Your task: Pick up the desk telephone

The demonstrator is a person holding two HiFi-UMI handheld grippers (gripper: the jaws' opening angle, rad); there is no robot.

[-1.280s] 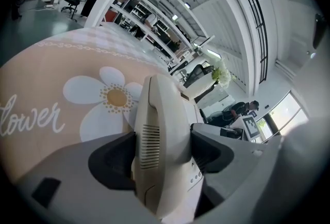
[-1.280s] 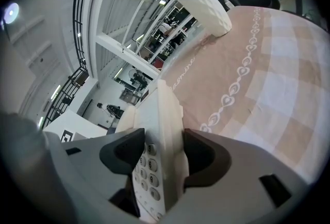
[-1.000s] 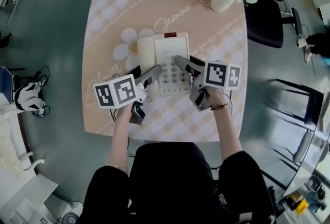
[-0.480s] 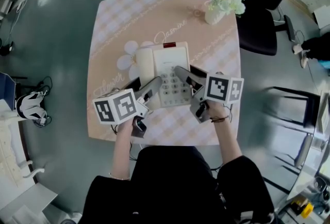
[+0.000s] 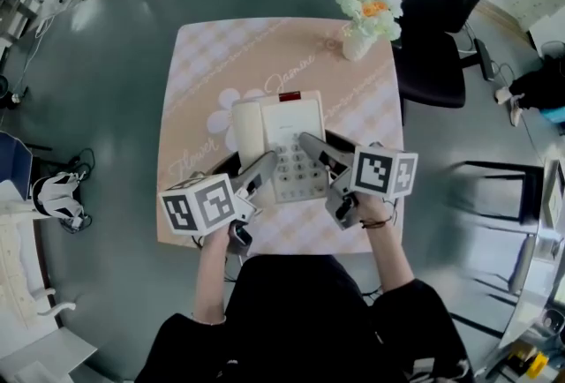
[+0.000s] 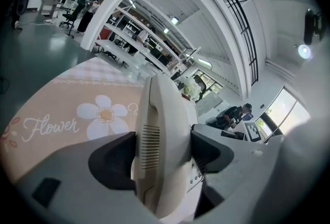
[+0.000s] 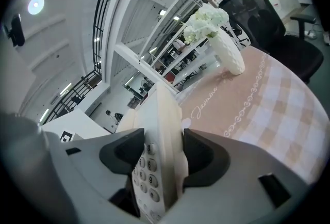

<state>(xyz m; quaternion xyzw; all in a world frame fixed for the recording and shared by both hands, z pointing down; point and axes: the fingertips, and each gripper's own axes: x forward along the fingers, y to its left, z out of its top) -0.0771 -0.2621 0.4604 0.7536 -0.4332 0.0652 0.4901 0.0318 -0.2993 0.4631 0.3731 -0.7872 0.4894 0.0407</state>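
Observation:
The cream desk telephone (image 5: 281, 141), handset on its left side and keypad in the middle, is held above the pink flower-print table (image 5: 203, 63). My left gripper (image 5: 247, 164) is shut on the handset side. In the left gripper view the handset (image 6: 165, 125) fills the gap between both jaws of the left gripper (image 6: 162, 153), with the table well below. My right gripper (image 5: 320, 145) is shut on the phone's right edge. In the right gripper view the right gripper (image 7: 160, 158) clamps the telephone (image 7: 161, 130) beside the keypad, tilted on edge.
A white vase of pale flowers (image 5: 364, 12) stands at the table's far right corner, also seen as the vase (image 7: 227, 52). A black office chair (image 5: 437, 37) sits right of the table. White clutter (image 5: 53, 191) lies on the grey floor at left.
Both grippers have risen with the telephone held between them. The table and vase look smaller and farther below than a second ago.

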